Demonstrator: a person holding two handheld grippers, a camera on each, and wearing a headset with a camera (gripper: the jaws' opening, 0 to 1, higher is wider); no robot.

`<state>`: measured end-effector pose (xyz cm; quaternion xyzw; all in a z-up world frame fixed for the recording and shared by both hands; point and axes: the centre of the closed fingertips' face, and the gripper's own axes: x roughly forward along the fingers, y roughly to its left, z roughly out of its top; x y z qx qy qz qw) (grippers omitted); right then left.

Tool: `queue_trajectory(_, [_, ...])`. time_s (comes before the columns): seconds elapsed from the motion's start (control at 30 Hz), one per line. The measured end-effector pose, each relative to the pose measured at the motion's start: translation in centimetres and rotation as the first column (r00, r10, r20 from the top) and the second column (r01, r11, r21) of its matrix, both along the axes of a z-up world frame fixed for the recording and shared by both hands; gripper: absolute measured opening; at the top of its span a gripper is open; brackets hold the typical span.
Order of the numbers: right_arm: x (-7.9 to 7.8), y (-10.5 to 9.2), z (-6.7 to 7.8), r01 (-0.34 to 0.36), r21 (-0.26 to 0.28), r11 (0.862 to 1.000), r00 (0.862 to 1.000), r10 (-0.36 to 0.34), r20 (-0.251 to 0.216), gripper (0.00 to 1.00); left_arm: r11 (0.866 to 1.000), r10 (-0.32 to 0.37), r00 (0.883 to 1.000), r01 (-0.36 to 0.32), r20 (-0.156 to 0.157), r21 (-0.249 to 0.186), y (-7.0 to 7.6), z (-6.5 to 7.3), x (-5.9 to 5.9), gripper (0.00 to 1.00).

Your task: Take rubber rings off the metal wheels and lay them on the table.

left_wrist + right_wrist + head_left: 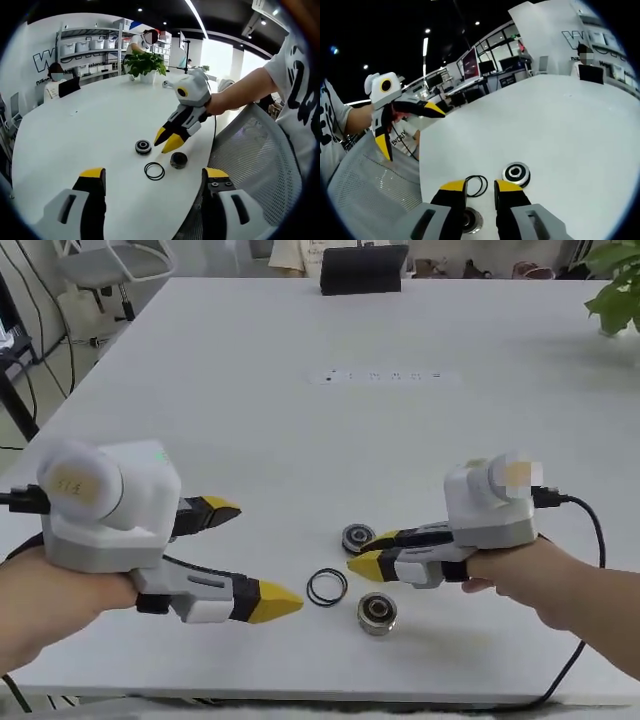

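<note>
Two thin black rubber rings (327, 587) (154, 171) (476, 185) lie overlapped on the white table (300, 420). A bare metal wheel (377, 612) (178, 160) (469, 220) sits just right of them. Behind them is a second wheel (357, 537) (143, 146) (516, 173) with a black ring around it. My left gripper (248, 554) (154, 174) is wide open and holds nothing, left of the rings. My right gripper (374, 552) (480, 187) hovers between the two wheels, its jaws a narrow gap apart with nothing in them.
An inset socket strip (380, 375) lies mid-table. A black case (363, 270) stands at the far edge, a plant (615, 290) at the far right. An office chair (110, 265) stands off the far left corner. A cable (592, 540) trails from my right gripper.
</note>
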<state>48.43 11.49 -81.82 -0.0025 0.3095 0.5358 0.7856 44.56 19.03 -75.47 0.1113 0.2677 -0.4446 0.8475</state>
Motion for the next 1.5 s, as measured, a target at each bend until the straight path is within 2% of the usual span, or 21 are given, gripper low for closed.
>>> queue_trajectory(0.43, [1.0,-1.2,0.4,0.032,-0.002,0.999,0.999,-0.032,0.034,0.21,1.000,-0.014,1.000,0.014,0.007,-0.006,-0.9,0.4,1.3,0.72])
queue_trajectory(0.83, [1.7,-2.4,0.3,0.048,-0.021,0.999,0.997,-0.046,0.065,0.24,0.999,-0.039,0.999,0.039,0.003,0.003,-1.8,0.1,2.3,0.67])
queue_trajectory(1.27, [2.7,-3.6,-0.1,0.059,-0.058,0.997,0.993,-0.052,0.109,0.27,0.998,-0.059,0.998,0.059,0.000,0.023,-2.3,-0.7,3.5,0.63])
queue_trajectory(1.5, [3.1,-3.9,-0.4,0.070,-0.064,0.996,0.992,-0.062,0.113,0.28,0.996,-0.073,0.997,0.072,0.010,0.045,-2.6,-1.0,4.4,0.60])
